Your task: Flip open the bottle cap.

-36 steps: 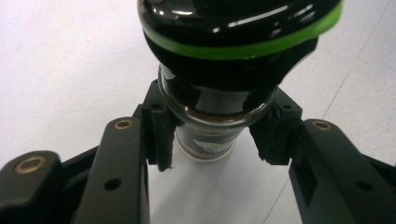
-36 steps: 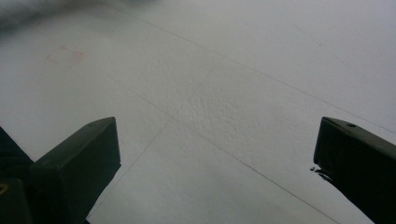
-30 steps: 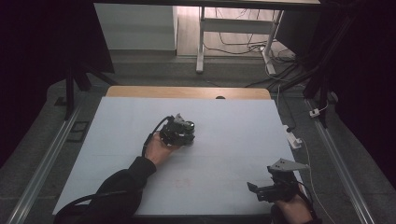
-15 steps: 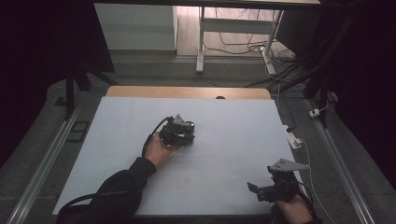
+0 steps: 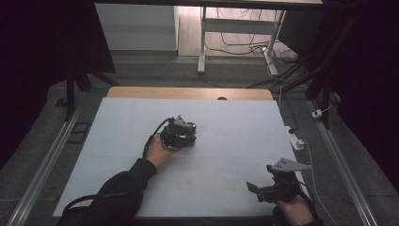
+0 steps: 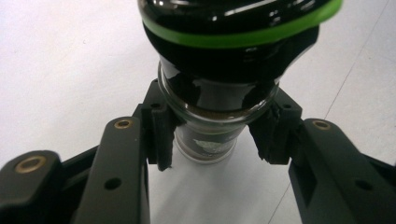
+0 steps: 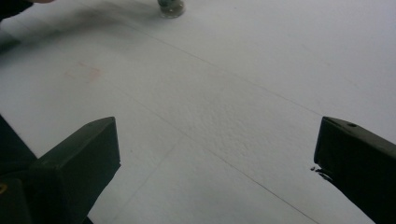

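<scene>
Glass jar with dark contents, black lid and a green band round the lid (image 6: 219, 107) stands upright on the white table sheet (image 5: 235, 155), a bit left of centre and toward the far half in the high view. Left gripper (image 6: 212, 135) has its pads against the jar's neck on both sides, just under the lid, so it looks clenched on the jar; whether it squeezes hard cannot be told. In the high view the left gripper (image 5: 181, 134) sits over the jar, hand (image 5: 157, 150) behind it. Step in hand, by my reading: grasp made, jar not yet lifted, its base seems to rest on the sheet. Next move calls for a straight lift with the jar kept upright, since the grip is high on a rounded neck and it could tip or slip. Right gripper (image 5: 266, 190) is at the near right corner of the table, well apart from the jar, jaws spread wide and holding nothing; its own view looks across bare sheet with the jar base (image 7: 171, 8) far off at the top edge. Jar body is clear glass, glossy, with a small pale label low down; contents look brown, fine detail unclear.
</scene>
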Demonstrator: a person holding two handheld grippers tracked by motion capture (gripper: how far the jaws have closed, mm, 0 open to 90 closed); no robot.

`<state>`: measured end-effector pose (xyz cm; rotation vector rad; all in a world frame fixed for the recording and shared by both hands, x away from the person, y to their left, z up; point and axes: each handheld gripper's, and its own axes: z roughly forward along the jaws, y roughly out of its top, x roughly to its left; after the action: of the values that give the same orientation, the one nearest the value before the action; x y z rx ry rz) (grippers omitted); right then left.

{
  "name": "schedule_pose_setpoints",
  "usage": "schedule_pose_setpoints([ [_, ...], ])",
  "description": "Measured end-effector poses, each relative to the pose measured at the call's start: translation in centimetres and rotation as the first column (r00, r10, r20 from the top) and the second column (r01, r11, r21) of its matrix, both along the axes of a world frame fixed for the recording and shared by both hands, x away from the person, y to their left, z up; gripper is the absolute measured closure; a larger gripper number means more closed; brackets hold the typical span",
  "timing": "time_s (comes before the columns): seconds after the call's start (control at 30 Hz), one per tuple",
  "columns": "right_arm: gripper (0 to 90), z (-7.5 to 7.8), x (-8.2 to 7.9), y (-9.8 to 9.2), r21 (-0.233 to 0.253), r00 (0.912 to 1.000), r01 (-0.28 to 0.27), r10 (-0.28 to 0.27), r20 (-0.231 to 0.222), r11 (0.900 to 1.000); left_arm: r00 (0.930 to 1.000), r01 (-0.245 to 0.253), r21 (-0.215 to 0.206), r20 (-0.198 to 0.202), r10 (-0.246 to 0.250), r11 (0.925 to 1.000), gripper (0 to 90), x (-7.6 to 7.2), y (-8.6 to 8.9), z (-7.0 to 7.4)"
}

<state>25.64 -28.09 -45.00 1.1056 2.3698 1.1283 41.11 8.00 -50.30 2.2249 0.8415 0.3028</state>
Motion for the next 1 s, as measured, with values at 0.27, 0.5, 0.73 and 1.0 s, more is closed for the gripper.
schedule_pose_setpoints([
  [0.27,0.0,0.7,0.2,1.3,0.015,0.9987,-0.050,0.050,0.013,0.999,1.0000,0.007,0.000,0.001,-0.007,1.0000,54.0,0.0,0.1,0.0],
  [0.5,0.0,1.2,0.6,2.6,0.013,0.9933,-0.108,0.108,0.042,0.994,0.9999,0.010,0.002,0.008,-0.010,0.9999,54.0,0.0,0.0,0.0],
  [0.73,0.0,1.3,1.4,3.2,0.039,0.9900,-0.135,0.133,0.047,0.990,0.9999,0.011,0.001,0.013,-0.011,0.9999,54.1,-0.1,0.0,-0.1],
  [1.0,0.0,1.6,2.5,4.3,0.066,0.9868,-0.159,0.156,0.042,0.985,0.9998,0.013,0.000,0.014,-0.013,0.9999,54.0,0.0,0.1,-0.1],
])
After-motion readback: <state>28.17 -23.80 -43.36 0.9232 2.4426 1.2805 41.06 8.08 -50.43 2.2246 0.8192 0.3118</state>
